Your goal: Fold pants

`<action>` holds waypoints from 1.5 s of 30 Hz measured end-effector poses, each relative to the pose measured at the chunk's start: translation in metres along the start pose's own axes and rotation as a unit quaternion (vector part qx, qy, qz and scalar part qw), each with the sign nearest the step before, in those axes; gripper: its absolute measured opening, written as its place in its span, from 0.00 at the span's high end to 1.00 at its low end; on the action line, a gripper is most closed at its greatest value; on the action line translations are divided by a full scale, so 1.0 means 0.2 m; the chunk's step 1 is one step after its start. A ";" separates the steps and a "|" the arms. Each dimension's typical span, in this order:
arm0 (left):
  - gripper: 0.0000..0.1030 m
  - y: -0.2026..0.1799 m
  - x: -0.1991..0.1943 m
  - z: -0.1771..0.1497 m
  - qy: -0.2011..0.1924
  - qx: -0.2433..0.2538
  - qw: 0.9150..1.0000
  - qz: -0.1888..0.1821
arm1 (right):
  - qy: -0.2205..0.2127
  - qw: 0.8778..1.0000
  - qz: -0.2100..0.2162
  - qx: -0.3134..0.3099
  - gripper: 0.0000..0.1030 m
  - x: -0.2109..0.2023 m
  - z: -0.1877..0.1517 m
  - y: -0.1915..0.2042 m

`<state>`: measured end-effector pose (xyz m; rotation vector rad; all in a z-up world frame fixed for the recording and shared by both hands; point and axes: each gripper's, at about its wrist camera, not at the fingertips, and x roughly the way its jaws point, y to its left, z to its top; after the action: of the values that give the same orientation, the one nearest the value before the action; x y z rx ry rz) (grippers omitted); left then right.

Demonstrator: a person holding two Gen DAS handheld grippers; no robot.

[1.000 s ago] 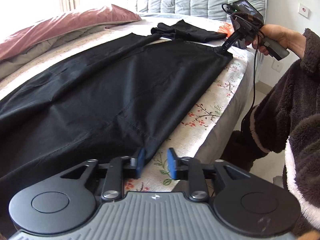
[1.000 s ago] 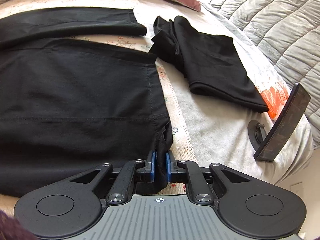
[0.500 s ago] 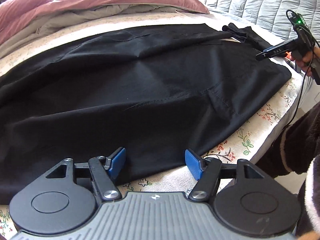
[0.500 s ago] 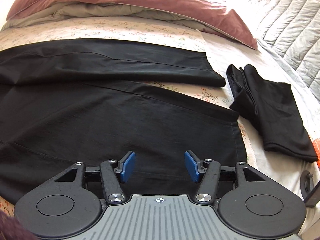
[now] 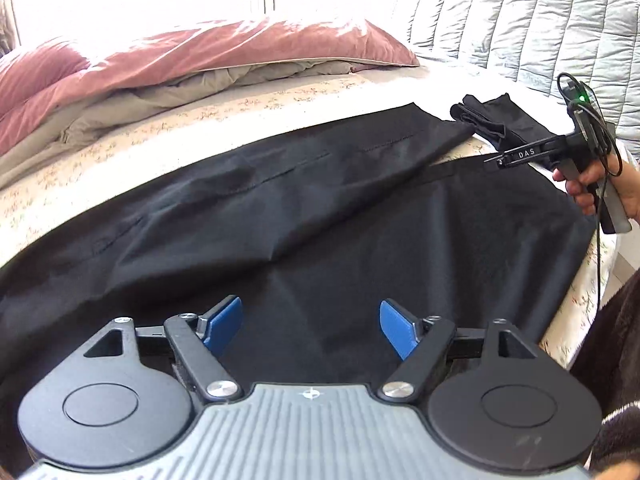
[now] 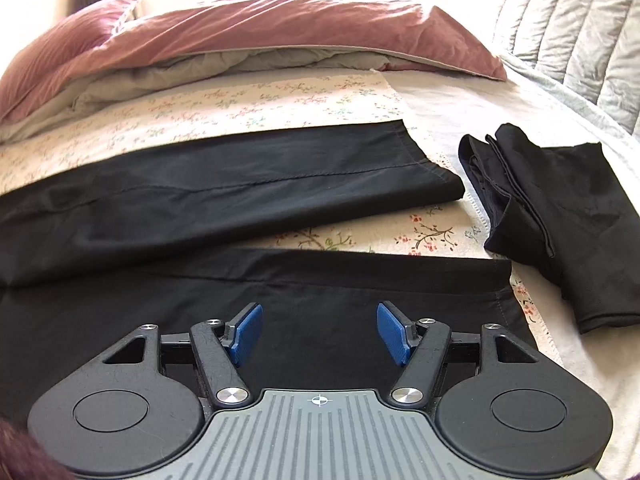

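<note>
Sunlight is pouring across a floral-printed bed sheet [image 6: 256, 116], where a pair of long black fabric pants [image 6: 224, 200] is being laid out flat, both legs running side by side with a strip of sheet showing between the hems. Beside those hems, a smaller folded black garment [image 6: 560, 216] is lying apart. A dusty-pink quilt [image 6: 280, 28] is bunched along the far side. The left gripper [image 5: 311, 322] is being held over the near leg, its blue pads having just been opening, now spread wide with nothing clamped. The right gripper [image 6: 319, 330] is being held over the near hem, likewise just opening, gripping nothing; in the left view it [image 5: 496, 159] is being carried by a hand [image 5: 600, 190].
</note>
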<state>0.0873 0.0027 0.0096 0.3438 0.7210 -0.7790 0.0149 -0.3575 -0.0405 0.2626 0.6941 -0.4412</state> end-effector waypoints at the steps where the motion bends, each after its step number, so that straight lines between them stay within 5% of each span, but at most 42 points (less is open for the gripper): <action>1: 0.15 -0.01 0.04 0.06 0.001 0.005 1.000 0.001 | 0.001 1.000 0.004 0.023 0.38 0.03 0.01 -0.05; 4: 0.13 -0.09 0.19 0.27 0.003 0.031 0.999 0.005 | 0.013 0.999 -0.004 0.051 0.39 0.11 0.07 -0.14; 7: 0.11 -0.18 0.34 0.49 0.002 0.055 0.998 -0.001 | -0.023 0.998 -0.002 0.063 0.39 0.14 0.16 -0.24; 10: 0.11 -0.29 0.54 0.72 0.003 0.077 0.997 -0.023 | -0.015 0.990 0.021 0.138 0.39 0.21 0.21 -0.40; 20: 0.13 -0.66 1.44 1.30 0.035 0.179 0.982 -0.051 | -0.004 0.973 0.073 0.219 0.43 0.31 0.24 -0.60; 28: 0.21 -0.73 1.99 1.46 0.070 0.129 0.987 -0.065 | 0.027 0.974 0.068 0.215 0.43 0.28 0.22 -0.60; 30: 0.24 -0.72 2.03 1.47 0.054 0.102 0.990 -0.077 | 0.024 0.974 0.067 0.215 0.43 0.27 0.22 -0.62; 33: 0.61 -0.73 2.03 1.47 0.037 0.076 0.992 -0.092 | 0.024 0.975 0.070 0.210 0.43 0.29 0.22 -0.63; 34: 0.91 -0.74 2.03 1.47 0.037 0.071 0.992 -0.098 | 0.023 0.975 0.071 0.209 0.43 0.29 0.21 -0.64; 40: 0.92 -0.79 1.98 1.53 -0.004 0.097 0.994 -0.043 | 0.015 0.967 0.089 0.239 0.42 0.33 0.22 -0.68; 45: 0.92 -0.68 2.03 1.58 0.002 0.090 0.996 0.021 | 0.009 0.958 0.105 0.267 0.42 0.35 0.24 -0.69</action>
<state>0.3320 -0.4656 -0.0520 0.5224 0.6462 -0.8057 0.0244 -0.5176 -0.0645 0.8435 0.5470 -0.4167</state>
